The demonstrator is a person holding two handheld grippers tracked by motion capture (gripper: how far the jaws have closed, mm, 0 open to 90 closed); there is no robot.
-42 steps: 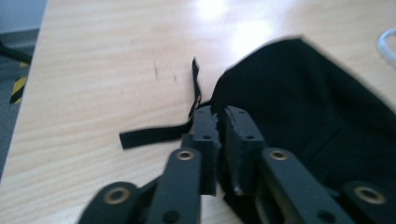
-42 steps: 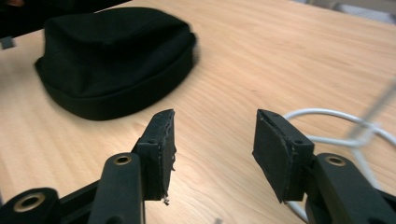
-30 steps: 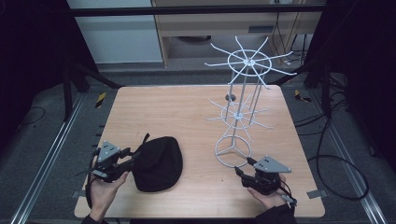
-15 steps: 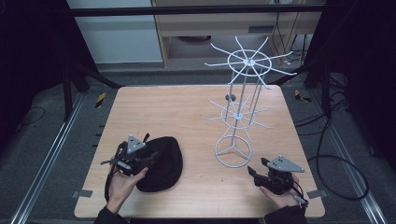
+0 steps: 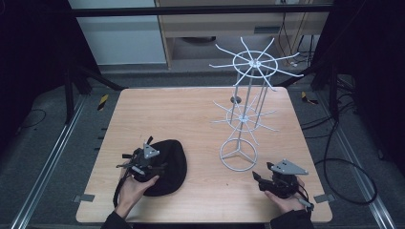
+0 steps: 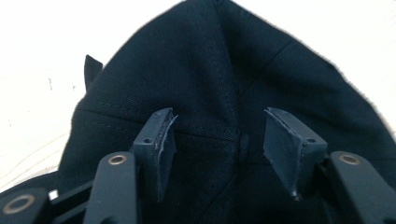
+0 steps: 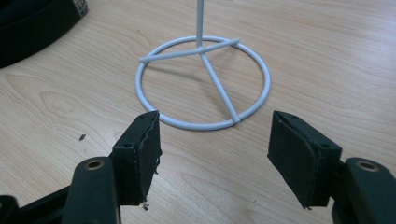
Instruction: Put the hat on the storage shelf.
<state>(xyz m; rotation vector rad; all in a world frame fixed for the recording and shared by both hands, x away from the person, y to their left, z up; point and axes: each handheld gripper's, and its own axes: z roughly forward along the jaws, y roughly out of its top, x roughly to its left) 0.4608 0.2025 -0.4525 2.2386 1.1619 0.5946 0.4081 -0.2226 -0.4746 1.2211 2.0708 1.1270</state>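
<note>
the black cap (image 5: 167,164) lay on the near left part of the wooden table (image 5: 191,114), well apart from the white wire rack (image 5: 243,114) that stood toward the right. the left gripper (image 5: 143,162) hovered over the cap's left side, and in the left gripper view its jaws stood wide, one to each side of the cap's (image 6: 224,84) top button (the pads were not pressing on the cloth); they had just been opening. the right gripper (image 5: 279,179) sat near the table's front right edge, just beside the rack's round base. in the right gripper view its jaws stood wide over bare wood, nothing between them, pointing at the base ring (image 7: 203,81), and they too had just been opening.
</note>
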